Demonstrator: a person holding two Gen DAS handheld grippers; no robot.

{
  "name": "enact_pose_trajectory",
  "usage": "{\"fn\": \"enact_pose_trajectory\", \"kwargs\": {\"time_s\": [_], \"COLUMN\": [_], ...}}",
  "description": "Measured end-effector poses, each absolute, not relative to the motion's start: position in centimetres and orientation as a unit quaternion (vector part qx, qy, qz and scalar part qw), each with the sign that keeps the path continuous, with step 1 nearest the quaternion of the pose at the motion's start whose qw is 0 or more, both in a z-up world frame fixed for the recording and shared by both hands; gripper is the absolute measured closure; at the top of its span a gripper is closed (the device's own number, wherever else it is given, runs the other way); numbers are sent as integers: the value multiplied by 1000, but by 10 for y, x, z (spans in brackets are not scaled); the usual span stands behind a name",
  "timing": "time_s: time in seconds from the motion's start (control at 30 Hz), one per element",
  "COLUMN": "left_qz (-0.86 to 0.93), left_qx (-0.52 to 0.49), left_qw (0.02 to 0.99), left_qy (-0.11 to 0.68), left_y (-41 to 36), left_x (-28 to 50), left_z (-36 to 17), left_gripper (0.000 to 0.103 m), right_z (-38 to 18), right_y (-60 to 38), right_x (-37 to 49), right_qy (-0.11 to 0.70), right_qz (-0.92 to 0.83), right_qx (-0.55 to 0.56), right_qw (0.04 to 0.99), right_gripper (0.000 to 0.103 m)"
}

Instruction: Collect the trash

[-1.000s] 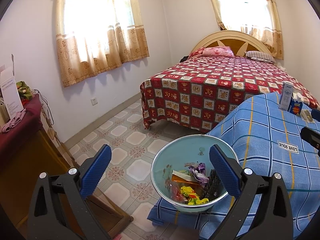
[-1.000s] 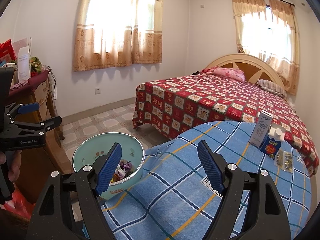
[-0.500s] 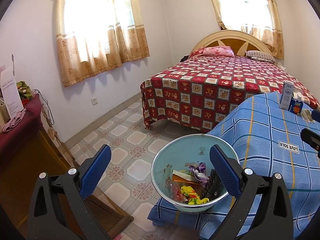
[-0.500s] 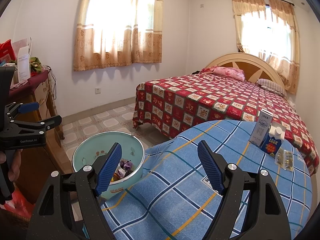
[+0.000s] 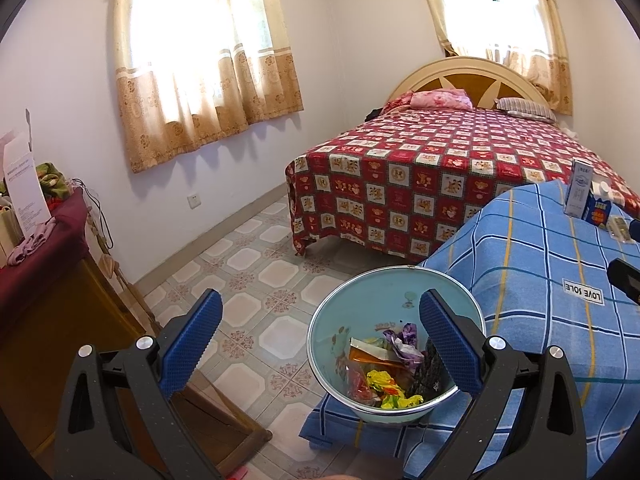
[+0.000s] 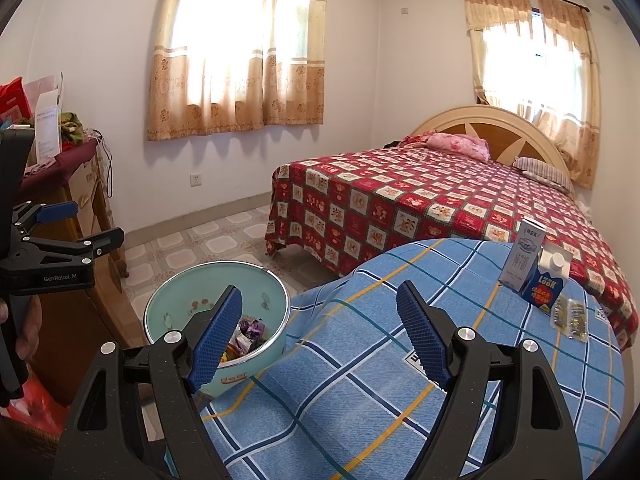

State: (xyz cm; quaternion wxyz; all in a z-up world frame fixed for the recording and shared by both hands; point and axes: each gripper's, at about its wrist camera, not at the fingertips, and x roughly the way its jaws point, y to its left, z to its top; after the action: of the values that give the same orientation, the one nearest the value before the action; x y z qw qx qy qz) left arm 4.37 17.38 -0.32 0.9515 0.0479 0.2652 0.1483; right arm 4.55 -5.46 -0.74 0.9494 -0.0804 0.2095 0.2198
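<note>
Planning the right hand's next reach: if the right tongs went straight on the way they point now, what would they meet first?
Probably the blue checked cloth covering the table, since the open right tongs tilt down toward it. The cartons sit off to the right of that line. Depth is unclear.

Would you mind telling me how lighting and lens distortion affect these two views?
Left wrist view: the window is blown out white, walls bow outward, black corners; wrappers in the basin stay sharp. Right wrist view: both windows glare, the bed curves, the milk cartons remain legible.
</note>
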Motion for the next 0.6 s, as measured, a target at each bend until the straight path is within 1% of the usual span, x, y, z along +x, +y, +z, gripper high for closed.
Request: {"fn": "enact_pose_trajectory", "kwargs": {"time_s": [0.6], "left_qz": [145], "left_qx": [52], "left_qw": [949], "left_qy": [276], "left_y": [169], "left_x": [46], "left_z": [-10], "left_gripper": [6], "right_z": [-9], "right_y": [-56], "right_x": [46], "right_qy": [209], "right_qz": [214], "right_qx": [-78], "right_qw": [951], "right_gripper": [23]}}
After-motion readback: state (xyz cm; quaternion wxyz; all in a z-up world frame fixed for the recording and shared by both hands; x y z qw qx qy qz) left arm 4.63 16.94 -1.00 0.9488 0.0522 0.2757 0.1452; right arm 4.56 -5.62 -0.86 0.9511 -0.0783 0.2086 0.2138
